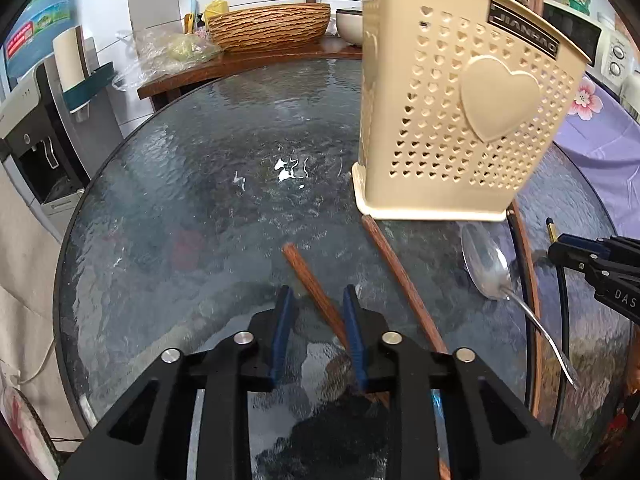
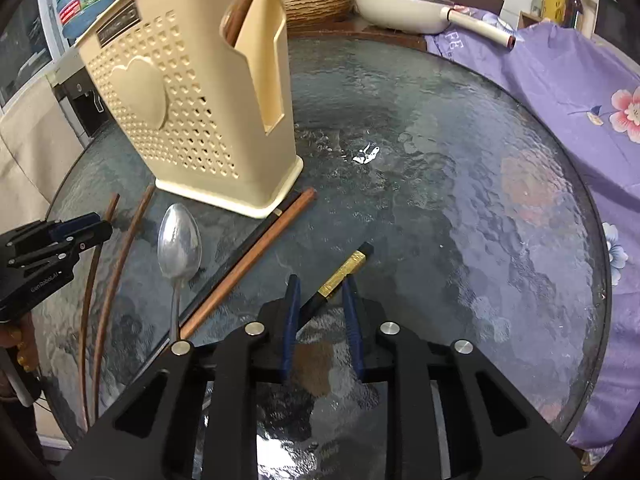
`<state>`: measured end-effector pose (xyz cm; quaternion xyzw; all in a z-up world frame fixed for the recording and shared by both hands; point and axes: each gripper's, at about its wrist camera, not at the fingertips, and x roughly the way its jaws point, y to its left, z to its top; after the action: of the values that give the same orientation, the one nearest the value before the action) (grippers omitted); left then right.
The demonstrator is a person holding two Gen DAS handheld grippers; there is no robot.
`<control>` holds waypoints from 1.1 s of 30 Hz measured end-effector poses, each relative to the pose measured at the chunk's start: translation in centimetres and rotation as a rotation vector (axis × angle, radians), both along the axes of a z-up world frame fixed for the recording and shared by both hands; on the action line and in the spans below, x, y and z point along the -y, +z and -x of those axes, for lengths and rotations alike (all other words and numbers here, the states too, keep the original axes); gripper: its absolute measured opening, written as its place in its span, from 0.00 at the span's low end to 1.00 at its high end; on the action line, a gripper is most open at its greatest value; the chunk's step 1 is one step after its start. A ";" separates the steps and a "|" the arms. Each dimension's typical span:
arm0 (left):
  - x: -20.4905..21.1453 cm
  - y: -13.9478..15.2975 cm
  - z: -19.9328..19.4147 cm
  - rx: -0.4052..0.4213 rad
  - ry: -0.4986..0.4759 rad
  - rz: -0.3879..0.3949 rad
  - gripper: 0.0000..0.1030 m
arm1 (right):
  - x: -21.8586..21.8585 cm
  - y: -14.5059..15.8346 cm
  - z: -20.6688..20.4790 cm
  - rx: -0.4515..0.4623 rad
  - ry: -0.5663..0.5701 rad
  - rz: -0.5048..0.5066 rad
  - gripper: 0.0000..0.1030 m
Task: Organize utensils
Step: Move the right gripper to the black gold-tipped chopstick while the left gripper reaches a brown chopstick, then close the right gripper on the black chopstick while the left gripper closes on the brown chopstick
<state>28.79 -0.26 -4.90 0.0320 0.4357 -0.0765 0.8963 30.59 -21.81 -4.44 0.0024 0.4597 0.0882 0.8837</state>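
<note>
A cream perforated utensil holder (image 1: 460,120) (image 2: 192,112) stands on the round glass table (image 1: 200,220); brown sticks show through its side opening. My left gripper (image 1: 317,290) is open, with a brown chopstick (image 1: 308,276) lying aslant between its blue pads, close to the right one. My right gripper (image 2: 320,280) is open around a black chopstick with a gold band (image 2: 344,268). A metal spoon (image 1: 486,268) (image 2: 178,240) lies between the two grippers. More brown chopsticks (image 1: 404,280) (image 2: 248,264) lie on the glass near the holder's base.
A wooden basin (image 1: 268,26) and tap stand on the counter behind the table. A white pan (image 2: 400,8) rests by a purple flowered cloth (image 2: 560,92) on the right. A water dispenser (image 1: 36,128) stands at the left, past the table's edge.
</note>
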 end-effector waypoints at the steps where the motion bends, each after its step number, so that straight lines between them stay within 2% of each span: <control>1: -0.1 0.0 0.0 -0.003 0.001 0.005 0.19 | 0.0 0.0 -0.3 -0.008 -0.003 -0.009 0.19; 8: 0.0 0.1 -1.7 -0.034 0.003 0.045 0.12 | -0.1 0.2 -2.6 -0.044 -0.020 -0.024 0.15; 18: 1.2 0.1 -3.2 -0.048 0.010 0.067 0.09 | 0.0 0.0 -4.4 -0.060 -0.051 -0.060 0.09; 24: 0.8 0.0 -3.7 -0.048 0.036 0.107 0.07 | 0.6 -0.2 -4.9 -0.050 -0.058 -0.074 0.08; 33: 0.5 0.8 -3.2 -0.022 0.041 0.130 0.07 | 1.2 0.4 -3.4 -0.009 -0.051 -0.121 0.07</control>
<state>31.96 -0.79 -4.11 -0.0360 0.4403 -0.0866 0.8929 33.97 -23.00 -4.03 0.0678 0.4573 0.0933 0.8818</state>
